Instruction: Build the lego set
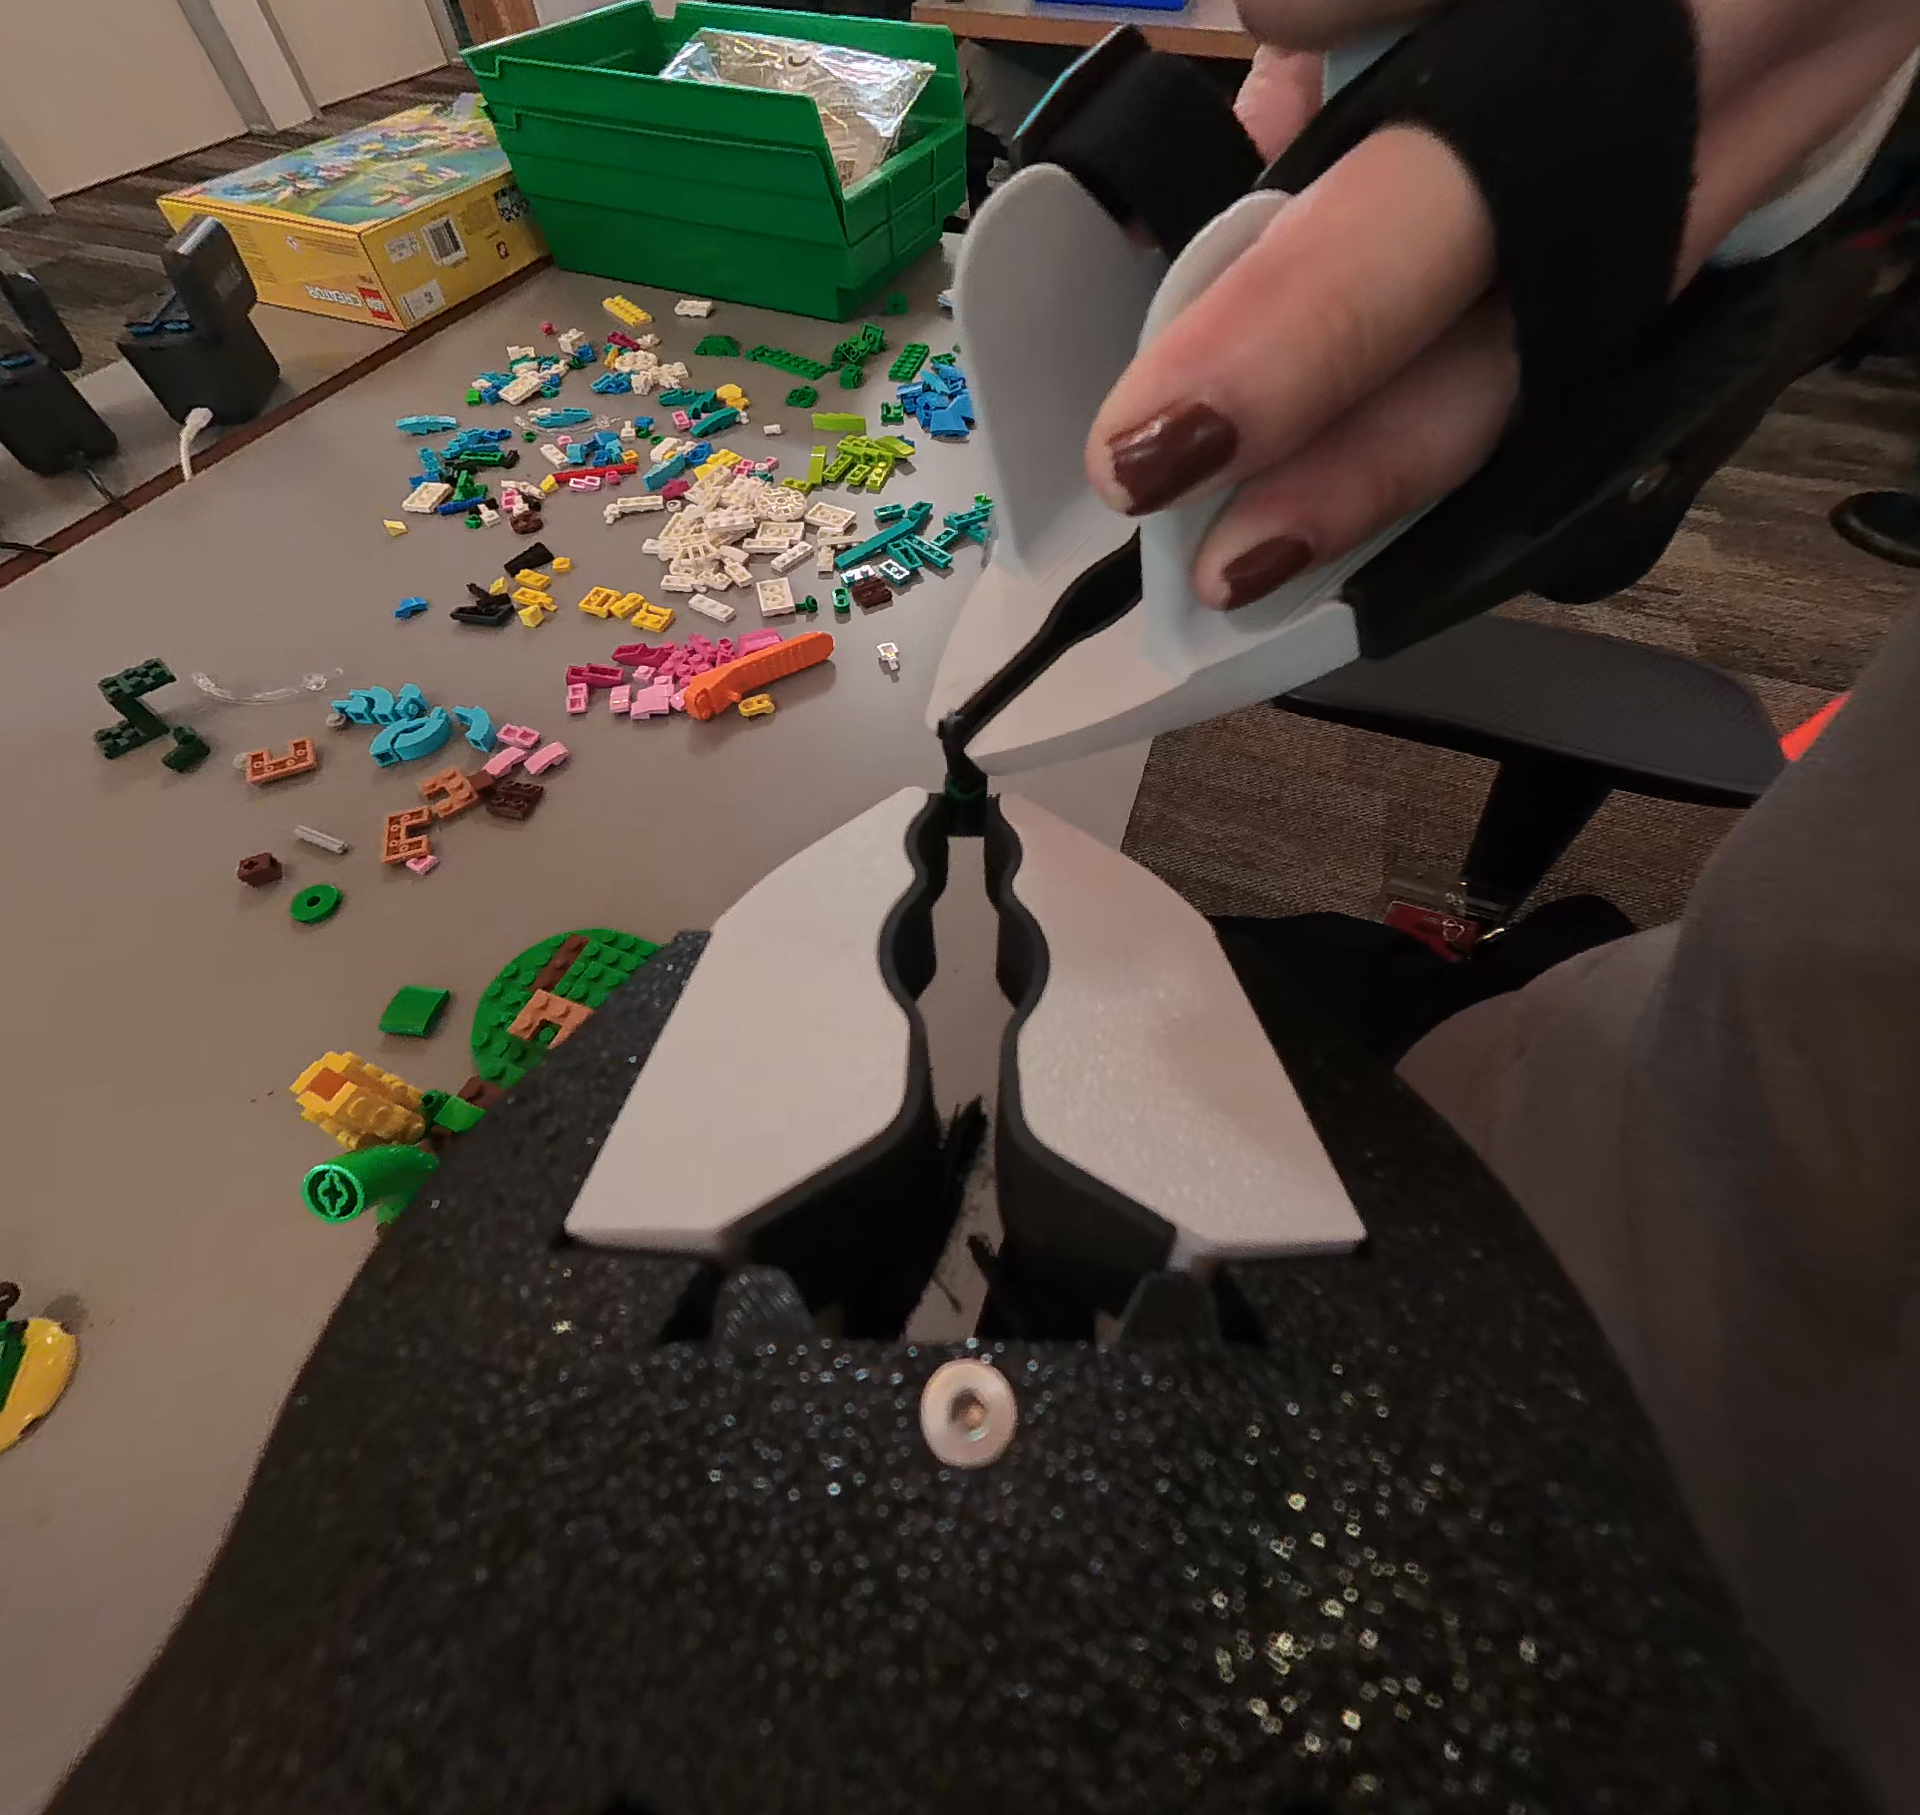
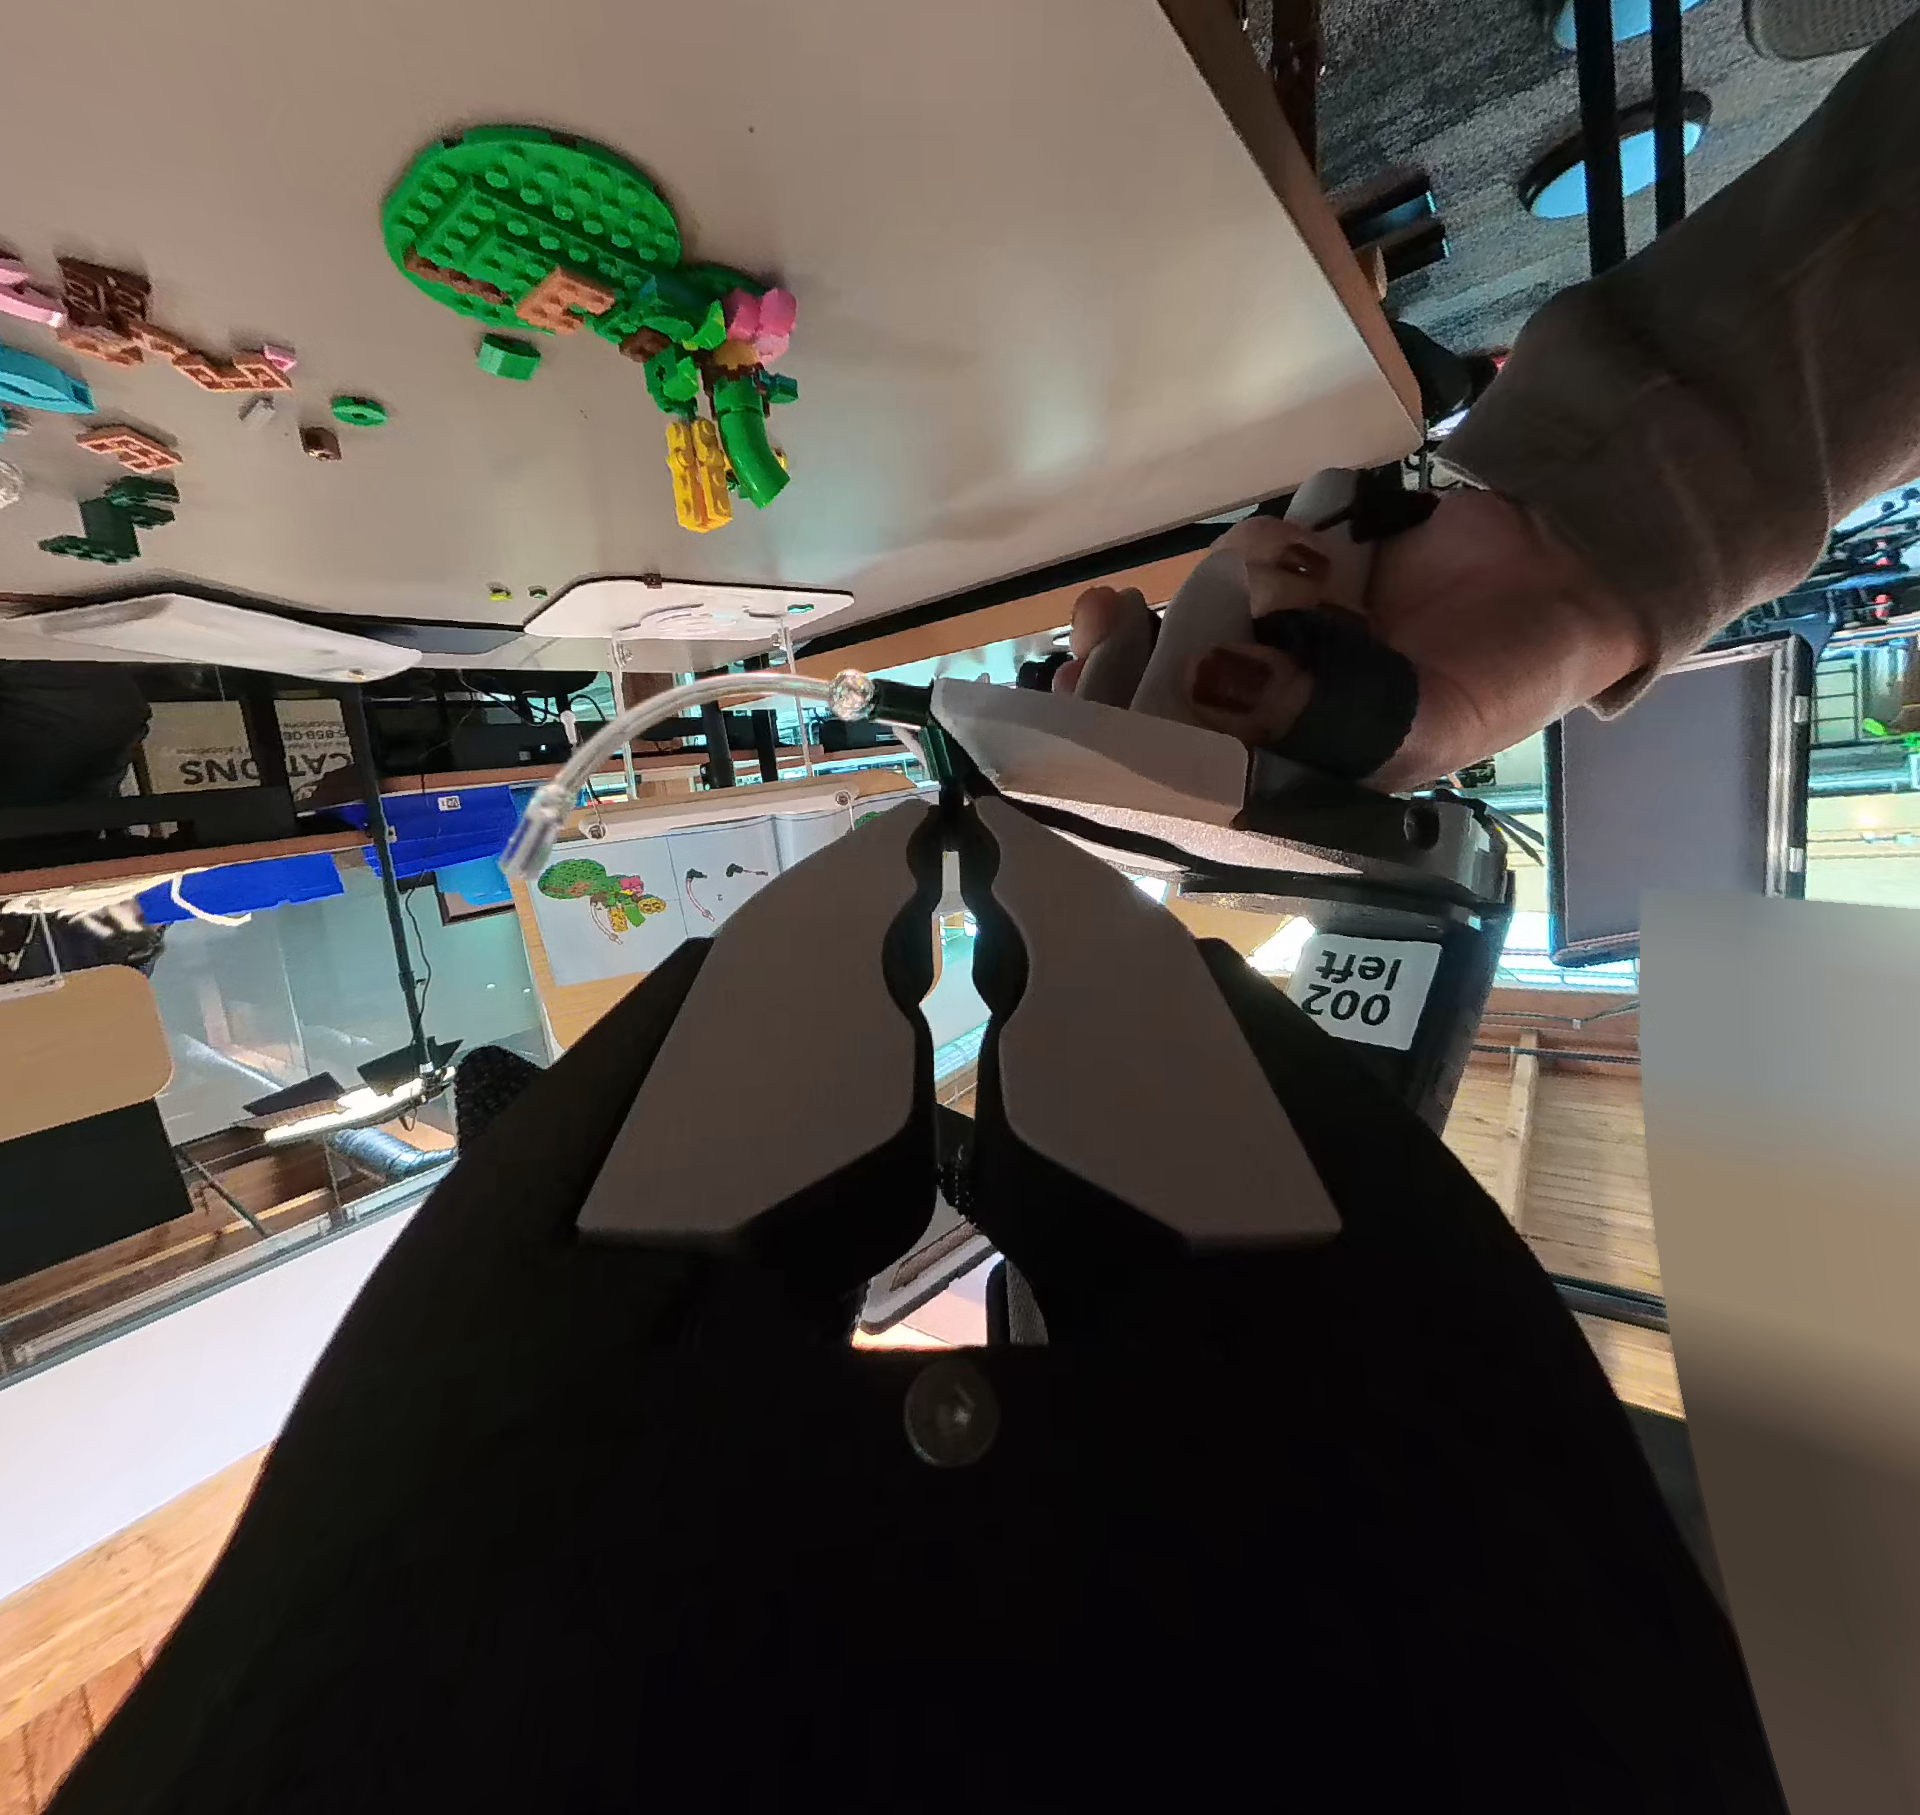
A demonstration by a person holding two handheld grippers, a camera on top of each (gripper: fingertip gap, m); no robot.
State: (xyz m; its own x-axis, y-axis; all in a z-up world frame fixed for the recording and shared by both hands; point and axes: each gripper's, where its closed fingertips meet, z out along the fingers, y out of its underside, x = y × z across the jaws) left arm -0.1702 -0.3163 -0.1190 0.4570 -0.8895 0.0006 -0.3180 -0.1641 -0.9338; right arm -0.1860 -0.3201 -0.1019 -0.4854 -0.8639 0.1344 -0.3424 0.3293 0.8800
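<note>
Lego pieces (image 1: 717,518) lie loose across the grey counter (image 1: 156,986), far too many to count, sorted roughly by colour: white near the middle, pink with one orange tool (image 1: 758,687) just below them, teal and lime toward 2 o'clock. One round green base plate (image 2: 530,217) sits at the counter's near edge, with a green, yellow and pink plant build (image 2: 727,415) joined to its side. At the counter's far side, around 12 o'clock in the left wrist view, stand one stack of green bins (image 1: 717,155) holding a foil bag (image 1: 800,82), and one yellow set box (image 1: 353,207) beside it at 10 o'clock.

The left tongs (image 1: 964,807) are closed on a small dark green piece (image 1: 961,794) at their very tips. The right tongs (image 2: 951,815) are also closed, pinching a thin dark stem (image 1: 954,742) that meets that green piece. Both pairs of tips touch, held in the air off the counter's edge. In the right wrist view, which is turned upside down, a clear curved tube (image 2: 665,737) arcs away from the meeting point toward 9 o'clock.

The right hand (image 1: 1403,311) comes in from 2 o'clock, two fingers curled over the pale handles, a black strap across the knuckles. The left hand (image 2: 1455,622) grips its tool likewise, entering from 3 o'clock, with a grey sleeve (image 2: 1683,311) above it.
</note>
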